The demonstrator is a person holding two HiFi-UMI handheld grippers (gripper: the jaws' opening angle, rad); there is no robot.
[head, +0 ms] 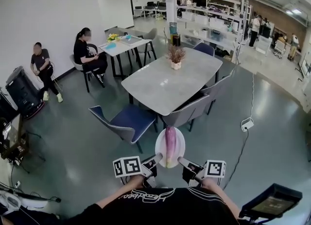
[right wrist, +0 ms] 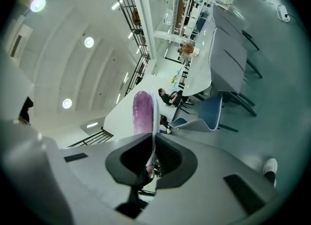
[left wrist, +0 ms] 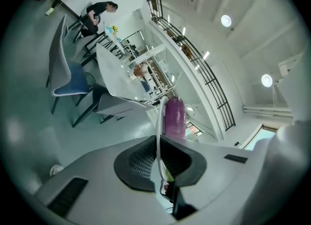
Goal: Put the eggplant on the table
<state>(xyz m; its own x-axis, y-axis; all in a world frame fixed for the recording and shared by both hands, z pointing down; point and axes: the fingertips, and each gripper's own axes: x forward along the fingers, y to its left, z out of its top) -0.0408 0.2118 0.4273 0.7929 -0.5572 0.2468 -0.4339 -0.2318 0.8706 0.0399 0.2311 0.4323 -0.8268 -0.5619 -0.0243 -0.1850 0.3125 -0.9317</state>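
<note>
Two grippers share one load: the left gripper (left wrist: 159,152) and the right gripper (right wrist: 151,155) each have their jaws nearly together, pinching opposite edges of a round white plate (head: 181,146). A long purple eggplant (head: 170,145) lies loose along the middle of it, low in the centre of the head view and well short of the table

Biggest worry from where I stand is the seating between the person and the tabletop. A blue-seated chair with a grey shell (head: 127,121) and grey padded chairs (head: 190,111) line the near edge, so the reach over them looks long, and a knock on a backrest could jolt the plate. Next, each grip is only on a thin rim; if one hand rises or pulls away from the other, the plate could tip or slip free. Smallest but likeliest, nothing pins the eggplant, so any tilt may roll it off

All around is a big open office with a shiny grey floor (head: 73,136). Mid-frame, the long pale grey table (head: 165,85) is mostly bare, with a small potted dried plant (head: 176,57) towards its far end and a white power strip on a cable (head: 247,123) on the floor at the right
</note>
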